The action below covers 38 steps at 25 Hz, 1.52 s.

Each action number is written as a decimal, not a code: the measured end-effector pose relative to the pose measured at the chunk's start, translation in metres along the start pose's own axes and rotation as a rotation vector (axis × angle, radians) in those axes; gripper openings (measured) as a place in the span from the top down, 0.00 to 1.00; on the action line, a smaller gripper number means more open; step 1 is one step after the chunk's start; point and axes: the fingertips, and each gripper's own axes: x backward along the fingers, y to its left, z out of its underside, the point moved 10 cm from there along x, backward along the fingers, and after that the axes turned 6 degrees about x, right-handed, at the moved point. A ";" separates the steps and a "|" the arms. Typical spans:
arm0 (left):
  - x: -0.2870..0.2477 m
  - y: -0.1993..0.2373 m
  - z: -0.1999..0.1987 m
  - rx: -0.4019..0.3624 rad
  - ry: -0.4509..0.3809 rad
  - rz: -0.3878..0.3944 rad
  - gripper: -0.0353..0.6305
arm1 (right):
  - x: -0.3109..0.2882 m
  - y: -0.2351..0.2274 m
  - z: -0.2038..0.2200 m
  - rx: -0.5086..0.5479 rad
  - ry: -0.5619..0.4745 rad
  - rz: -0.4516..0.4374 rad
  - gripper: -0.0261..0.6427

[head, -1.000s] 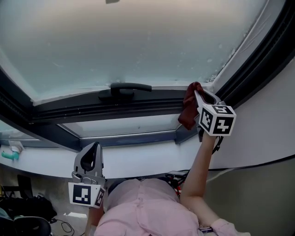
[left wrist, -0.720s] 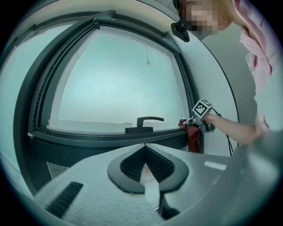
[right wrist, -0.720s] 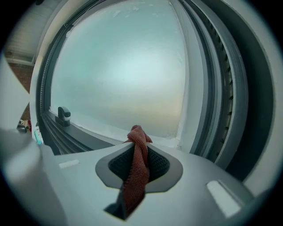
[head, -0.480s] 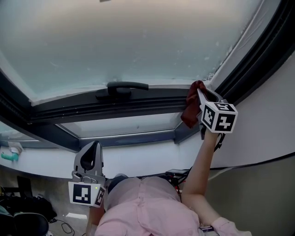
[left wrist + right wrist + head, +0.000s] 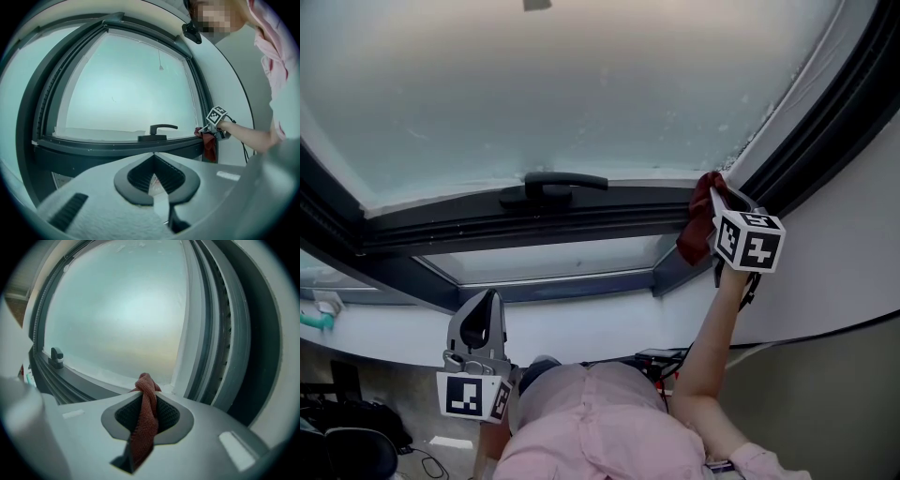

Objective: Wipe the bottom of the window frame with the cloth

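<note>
Right gripper (image 5: 145,394) is pinched on a bunched red cloth (image 5: 143,427), which is held at the right end of the bottom rail of the window frame (image 5: 581,217), presumably so a wipe can be started from the corner. The left gripper (image 5: 153,180) is held low, jaws pressed together on nothing, as it is judged not needed. Dark framing, frosted pale glass (image 5: 581,84) and a white wall (image 5: 853,244) are seen.

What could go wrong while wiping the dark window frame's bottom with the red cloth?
The red knitted cloth is pinched as a narrow twist in the right gripper, so it may slip out. Sweeping left along the dark window frame, it could snag the black lever handle.
</note>
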 end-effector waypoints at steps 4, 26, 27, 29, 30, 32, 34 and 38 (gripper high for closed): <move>0.002 0.004 0.002 0.006 0.008 -0.012 0.95 | 0.000 -0.002 0.001 0.008 0.009 0.017 0.87; 0.011 -0.015 -0.004 -0.019 0.031 0.031 0.95 | 0.058 0.080 -0.013 -0.066 -0.378 -0.169 0.87; 0.011 -0.018 -0.003 -0.015 0.032 0.038 0.95 | 0.059 0.096 -0.016 -0.055 -0.410 -0.215 0.87; 0.013 -0.024 -0.001 -0.010 0.032 0.053 0.95 | 0.056 0.129 -0.023 -0.007 -0.435 -0.292 0.87; 0.015 -0.027 0.000 -0.008 0.030 0.059 0.95 | 0.053 0.146 -0.025 0.021 -0.433 -0.331 0.87; 0.019 -0.030 0.001 -0.003 0.029 0.060 0.95 | 0.045 0.179 -0.028 0.075 -0.415 -0.408 0.87; 0.025 -0.029 0.003 0.002 0.031 0.046 0.95 | 0.035 0.207 -0.028 0.145 -0.387 -0.452 0.87; 0.040 -0.022 0.007 0.010 0.042 -0.002 0.95 | 0.022 0.234 -0.023 0.290 -0.363 -0.401 0.87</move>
